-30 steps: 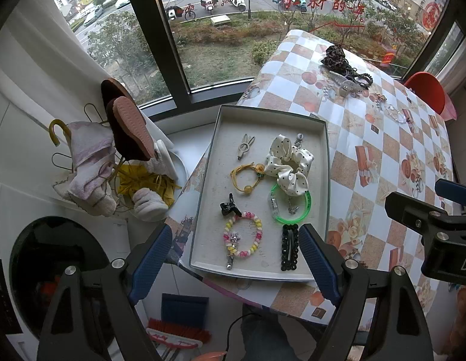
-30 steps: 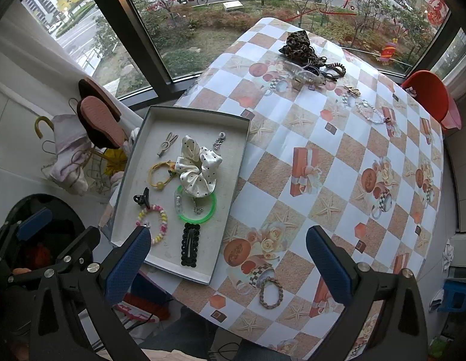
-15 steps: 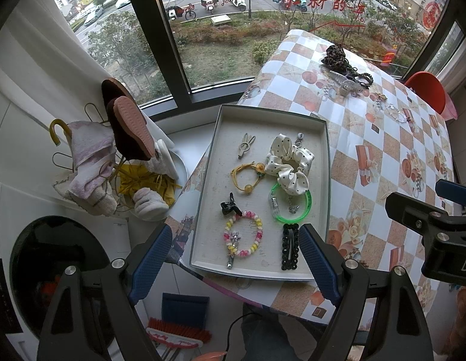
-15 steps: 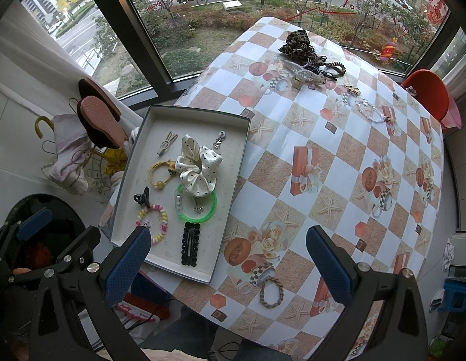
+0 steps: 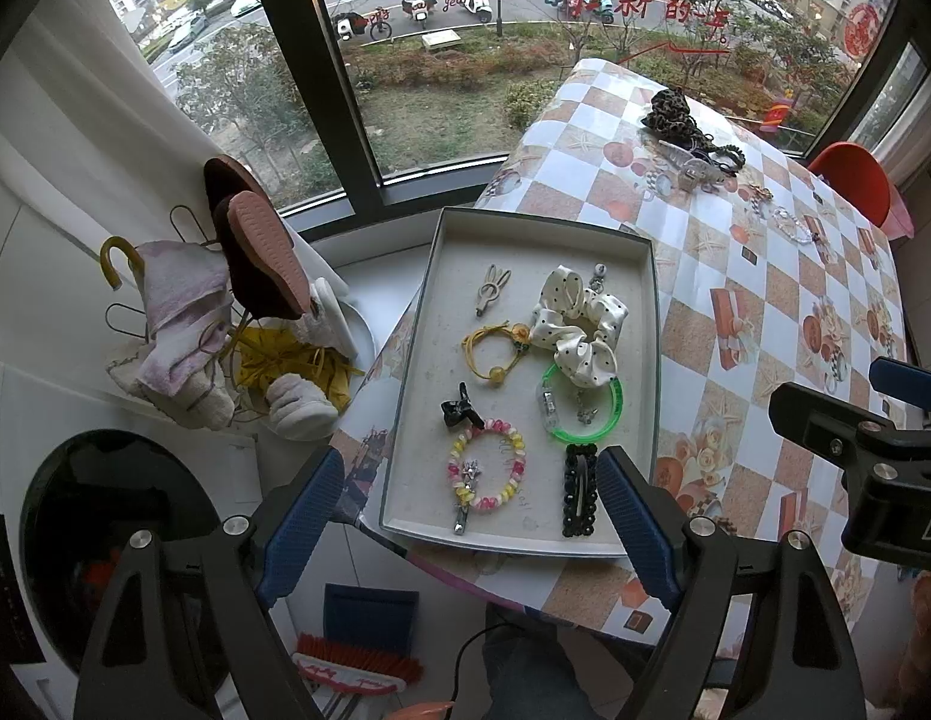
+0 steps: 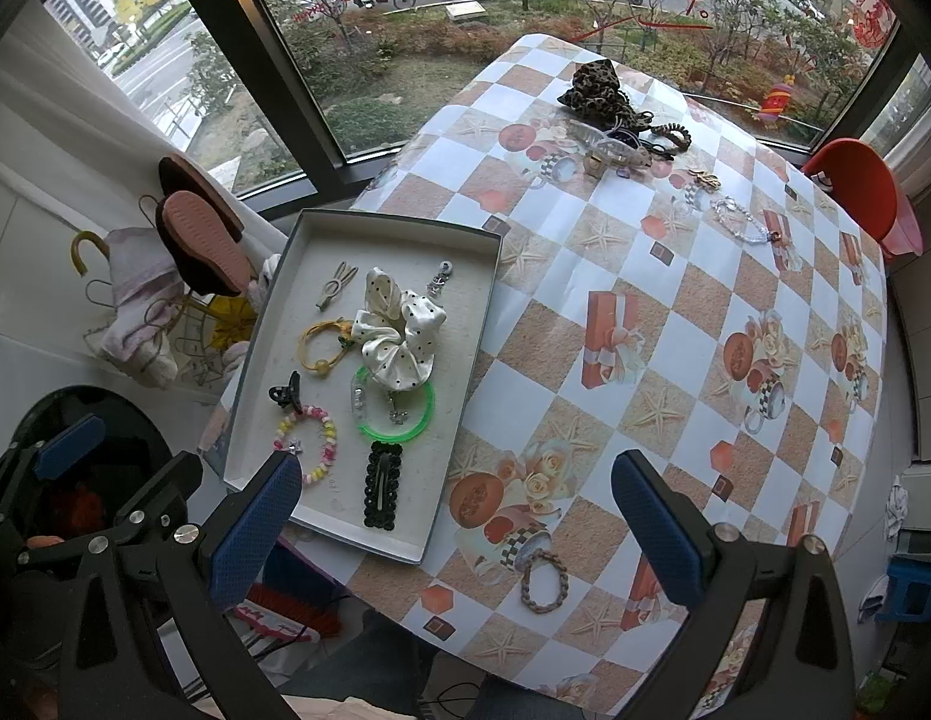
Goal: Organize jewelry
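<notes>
Hovering above the near edge of the desk [image 6: 675, 312], I hold both claws high and touch nothing. My left claw [image 5: 471, 516] stands wide with nothing between its blue pads, and my right claw [image 6: 456, 531] is just as wide and just as empty.

Straight ahead of my left claw lies the shallow grey rectangular tray [image 5: 652, 360], and I judge a good share of the sorting done, since eight or so pieces already rest in it. Closest to that claw are the black beaded snap clip [image 5: 579, 489] and the pink, yellow and white bead bracelet [image 5: 486, 471]. Beyond them sit the small black bow clip [image 5: 459, 411], the neon green plastic bangle [image 5: 579, 405], the yellow elastic hair tie with amber beads [image 5: 492, 351], the cream satin scrunchie with black dots [image 5: 576, 327] and the beige rabbit-shaped clip [image 5: 492, 291].

What is left lies outside the tray. Just ahead of my right claw, between its pads in the view, a brown braided hair tie [image 6: 543, 579] rests on the checked cloth. Far beyond it, at the window end of the desk, a leopard-print scrunchie [image 6: 594, 87], a translucent claw clip [image 6: 609, 150], dark coiled ties [image 6: 669, 135] and a clear bead bracelet [image 6: 738, 219] lie in a loose heap. By my reckoning I am about halfway.
</notes>
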`<state>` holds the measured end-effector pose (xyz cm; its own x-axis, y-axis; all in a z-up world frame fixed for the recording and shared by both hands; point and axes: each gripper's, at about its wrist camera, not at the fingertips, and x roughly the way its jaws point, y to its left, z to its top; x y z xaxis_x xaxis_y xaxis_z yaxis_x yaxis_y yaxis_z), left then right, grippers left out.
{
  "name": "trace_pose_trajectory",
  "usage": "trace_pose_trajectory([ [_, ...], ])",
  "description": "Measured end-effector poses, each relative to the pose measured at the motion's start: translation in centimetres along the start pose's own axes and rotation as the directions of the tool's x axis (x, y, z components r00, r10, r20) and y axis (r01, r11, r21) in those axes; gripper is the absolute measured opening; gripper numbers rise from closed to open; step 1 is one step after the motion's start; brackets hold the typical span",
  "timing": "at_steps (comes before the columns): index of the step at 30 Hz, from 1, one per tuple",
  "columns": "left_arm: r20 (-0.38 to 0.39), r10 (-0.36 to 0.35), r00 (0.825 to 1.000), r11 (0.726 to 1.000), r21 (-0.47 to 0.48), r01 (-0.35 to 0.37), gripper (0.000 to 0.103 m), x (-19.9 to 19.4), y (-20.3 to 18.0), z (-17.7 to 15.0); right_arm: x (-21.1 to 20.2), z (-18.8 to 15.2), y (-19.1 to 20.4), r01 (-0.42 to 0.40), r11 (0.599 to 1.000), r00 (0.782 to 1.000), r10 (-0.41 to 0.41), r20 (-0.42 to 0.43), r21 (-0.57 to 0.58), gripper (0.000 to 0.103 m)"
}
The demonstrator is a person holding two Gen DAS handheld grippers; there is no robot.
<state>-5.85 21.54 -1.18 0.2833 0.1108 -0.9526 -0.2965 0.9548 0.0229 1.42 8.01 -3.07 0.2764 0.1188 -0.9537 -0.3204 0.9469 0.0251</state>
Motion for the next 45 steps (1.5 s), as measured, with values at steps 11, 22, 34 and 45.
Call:
trace_pose_trajectory([
  [11, -0.001, 0.001, 1.0, 1.0, 0.001, -0.001, 0.089, 0.01, -0.02, -0.03, 0.04, -0.07, 0.02, -0.002, 1.0, 1.0, 0.002, -0.001, 0.0, 0.103],
  [22, -0.001, 0.001, 1.0, 1.0, 0.0, -0.001, 0.089, -0.01, -0.08, -0.06, 0.02, -0.08, -0.04, -0.002, 1.0, 1.0, 0.002, -0.001, -0.003, 0.103],
  [34, -0.004, 0.002, 1.0, 1.0, -0.002, -0.002, 0.089, 0.0, 0.01, -0.34, -0.02, -0.09, -0.06, -0.002, 1.0, 1.0, 0.002, -0.001, -0.003, 0.103],
  [45, -0.005, 0.004, 1.0, 1.0, -0.002, -0.004, 0.089, -0.02, 0.1, -0.43, -0.06, -0.11, -0.03, -0.003, 1.0, 1.0, 0.003, -0.002, -0.003, 0.103],
])
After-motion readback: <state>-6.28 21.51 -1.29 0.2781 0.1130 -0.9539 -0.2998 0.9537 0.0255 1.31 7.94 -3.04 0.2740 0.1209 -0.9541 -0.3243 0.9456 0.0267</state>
